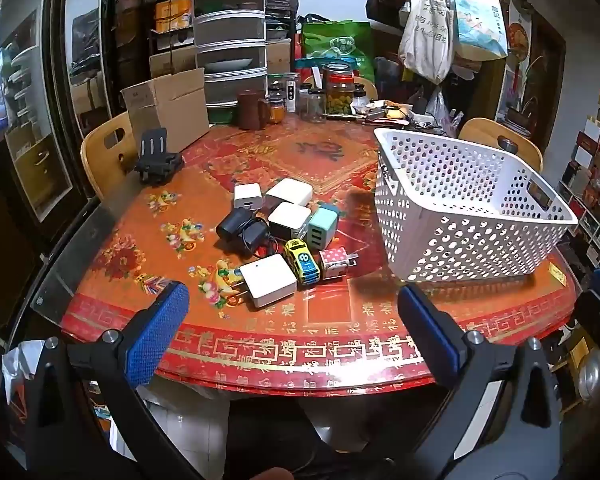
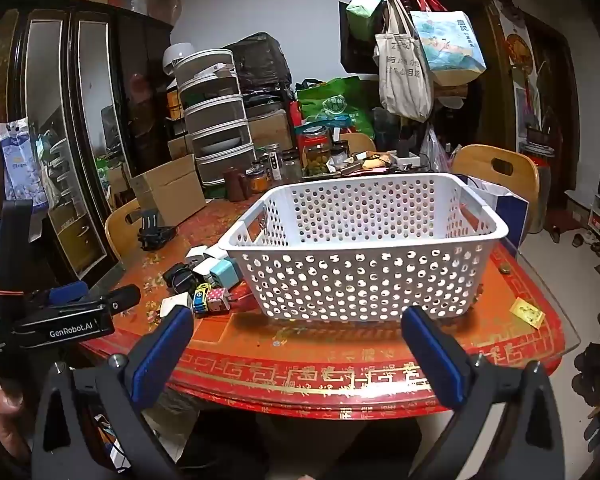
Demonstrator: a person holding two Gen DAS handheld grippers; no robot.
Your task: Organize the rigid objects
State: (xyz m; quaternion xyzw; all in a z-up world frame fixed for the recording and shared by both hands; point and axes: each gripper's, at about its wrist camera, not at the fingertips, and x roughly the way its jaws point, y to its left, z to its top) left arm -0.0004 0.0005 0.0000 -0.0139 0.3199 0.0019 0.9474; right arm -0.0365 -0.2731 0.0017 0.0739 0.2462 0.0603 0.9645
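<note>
A little pile of chargers and toys sits on the red counter (image 1: 340,184), just left of the white basket (image 1: 472,216). The basket has holes all over and stands upright with its open top up; its long side runs from near to far in the left wrist view and side to side in the right wrist view.

The big white charger (image 1: 268,285) lies flat at the front of the pile, its metal prongs pointing left. Right beside it the yellow toy car (image 1: 302,266) points away toward the far side of the counter, and it has a number 8 on its roof. The pink dotted plug (image 1: 335,263) is just to the right of the car, prongs pointing right. Behind them are the teal charger (image 1: 322,227), a black adapter (image 1: 242,230) and more white cubes.

The left claw (image 1: 292,320) is spread wide with nothing in it; the pile lies just past its tips, a bit left of the middle. The right claw (image 2: 298,340) is spread wide and empty too, with the basket right in front of it.

In the right wrist view the left tool's side reads "GenRobot.AI".
</note>
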